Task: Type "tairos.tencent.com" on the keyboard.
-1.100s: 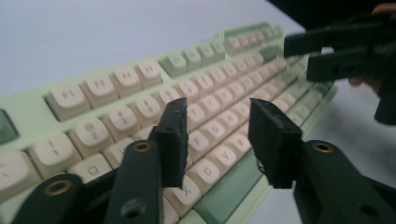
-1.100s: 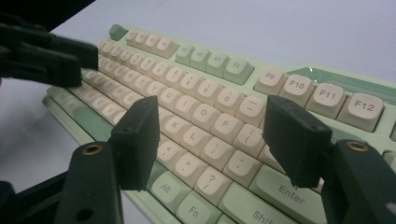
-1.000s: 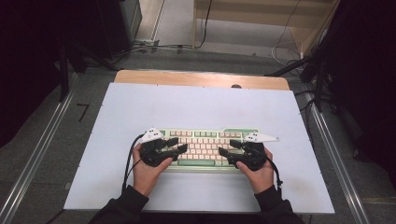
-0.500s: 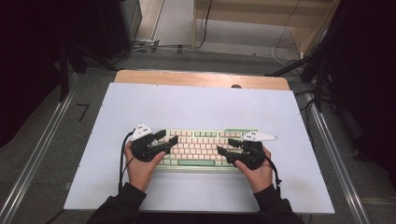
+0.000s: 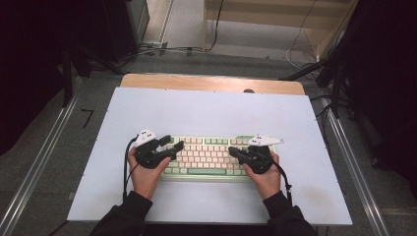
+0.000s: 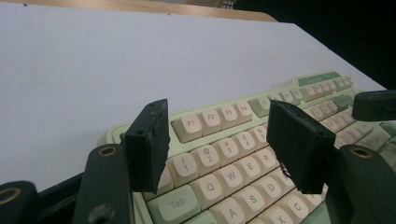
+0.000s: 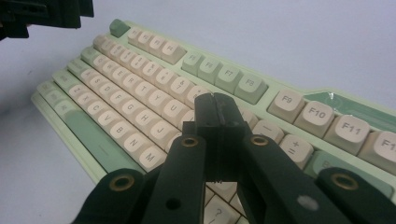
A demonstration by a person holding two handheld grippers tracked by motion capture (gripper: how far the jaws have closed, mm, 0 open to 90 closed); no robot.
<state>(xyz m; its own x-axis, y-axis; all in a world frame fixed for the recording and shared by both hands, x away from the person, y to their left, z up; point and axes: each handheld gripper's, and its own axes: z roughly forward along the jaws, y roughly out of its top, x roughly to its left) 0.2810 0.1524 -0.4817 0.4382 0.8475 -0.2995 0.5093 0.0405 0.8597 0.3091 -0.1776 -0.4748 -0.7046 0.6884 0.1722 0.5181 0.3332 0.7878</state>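
Keyboard, pale green plastic with cream keycaps [image 5: 206,156], lies near the front of the white counter [image 5: 211,115]. Left tongs [image 5: 172,144] gape empty over its left end; right tongs [image 5: 232,151], just closed together, hover above its right keys.

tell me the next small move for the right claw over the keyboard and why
Probably ease the right claw straight down onto a key. Its jaws have just closed, pads together with nothing between them, making one blunt tip poised over the middle rows of the keyboard. The left claw hangs open over the number row, apparently waiting.
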